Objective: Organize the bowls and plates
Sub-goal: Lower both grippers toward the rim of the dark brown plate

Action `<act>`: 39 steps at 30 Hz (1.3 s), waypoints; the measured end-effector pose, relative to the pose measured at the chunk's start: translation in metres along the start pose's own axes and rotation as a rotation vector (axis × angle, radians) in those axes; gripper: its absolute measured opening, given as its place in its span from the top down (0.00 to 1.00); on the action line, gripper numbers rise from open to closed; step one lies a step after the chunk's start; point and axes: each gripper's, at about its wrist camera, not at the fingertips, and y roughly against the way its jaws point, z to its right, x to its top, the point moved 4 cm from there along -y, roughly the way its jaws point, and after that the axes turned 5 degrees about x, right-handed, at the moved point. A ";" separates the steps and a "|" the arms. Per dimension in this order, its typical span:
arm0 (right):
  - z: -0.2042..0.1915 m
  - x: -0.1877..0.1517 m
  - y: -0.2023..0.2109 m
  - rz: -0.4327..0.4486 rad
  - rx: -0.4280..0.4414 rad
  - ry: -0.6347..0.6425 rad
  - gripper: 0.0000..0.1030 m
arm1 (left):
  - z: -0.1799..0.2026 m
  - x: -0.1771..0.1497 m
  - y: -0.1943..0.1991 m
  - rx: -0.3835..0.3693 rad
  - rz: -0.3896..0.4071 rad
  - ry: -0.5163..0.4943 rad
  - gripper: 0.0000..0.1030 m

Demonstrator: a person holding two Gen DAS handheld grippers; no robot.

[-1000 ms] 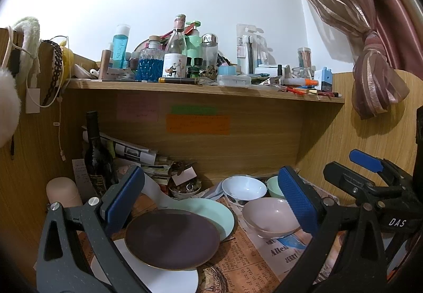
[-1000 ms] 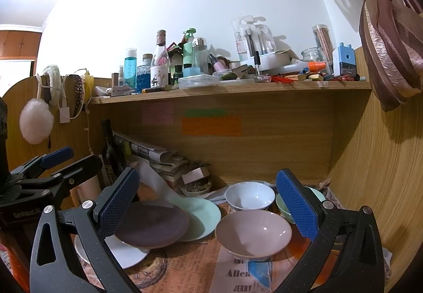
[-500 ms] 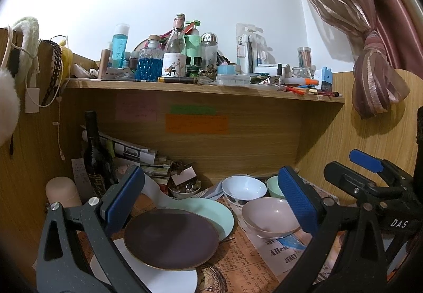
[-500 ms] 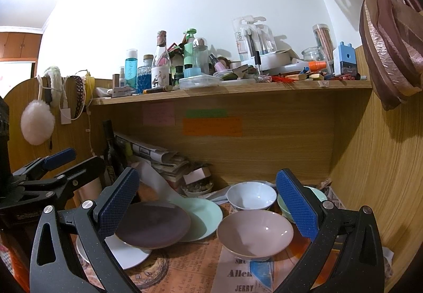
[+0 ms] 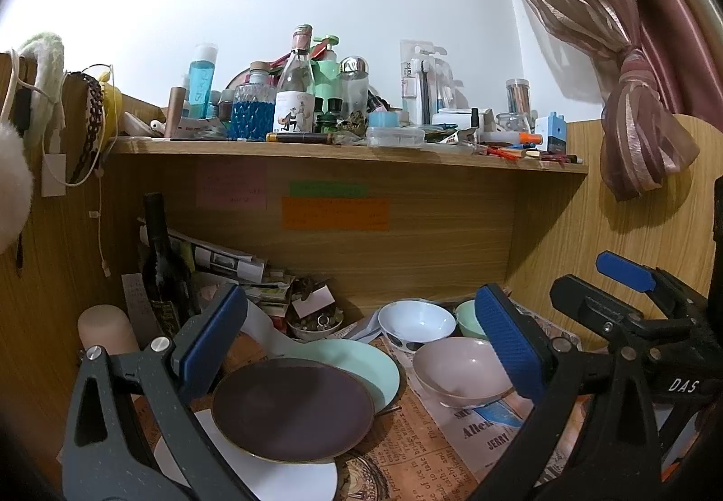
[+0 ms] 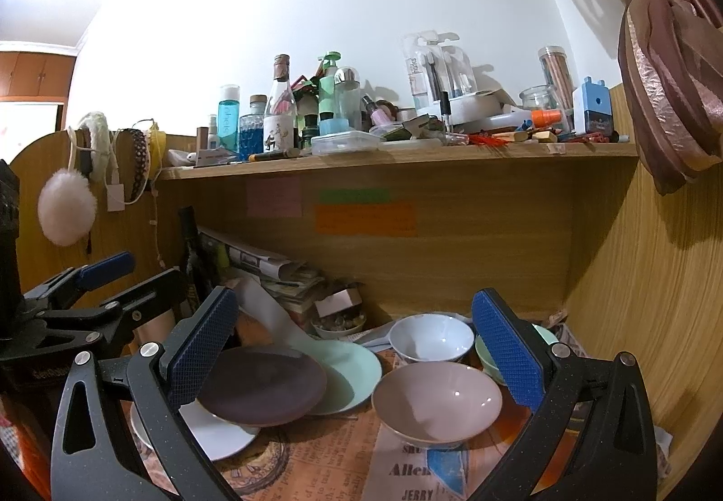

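We hold both claws, left claw (image 5: 361,347) and right claw (image 6: 357,347), spread empty above the desk's overlapping plates (image 5: 293,406) and loose bowls (image 6: 436,401) (nothing stacked), presumably choosing a first pick

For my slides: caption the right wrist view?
Open right hand-held gripper facing round pink ceramic bowl beside dark purple plate.

The counter (image 6: 601,347) is covered with printed newspaper (image 6: 325,460). On the paper lie a white plate (image 6: 217,433) at near left and a pink bowl (image 6: 436,404) at near right; a white bowl (image 6: 429,338) sits farther back.
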 end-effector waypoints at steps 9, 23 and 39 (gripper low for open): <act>0.002 -0.002 -0.002 -0.004 0.007 -0.019 0.00 | -0.002 -0.003 -0.004 0.006 -0.010 0.001 0.00; 0.005 -0.005 -0.008 -0.011 0.015 -0.039 0.00 | -0.009 -0.007 -0.010 0.013 -0.014 0.006 0.00; 0.002 -0.044 -0.078 -0.194 0.064 -0.095 0.00 | -0.054 -0.048 -0.067 0.053 -0.206 0.013 0.00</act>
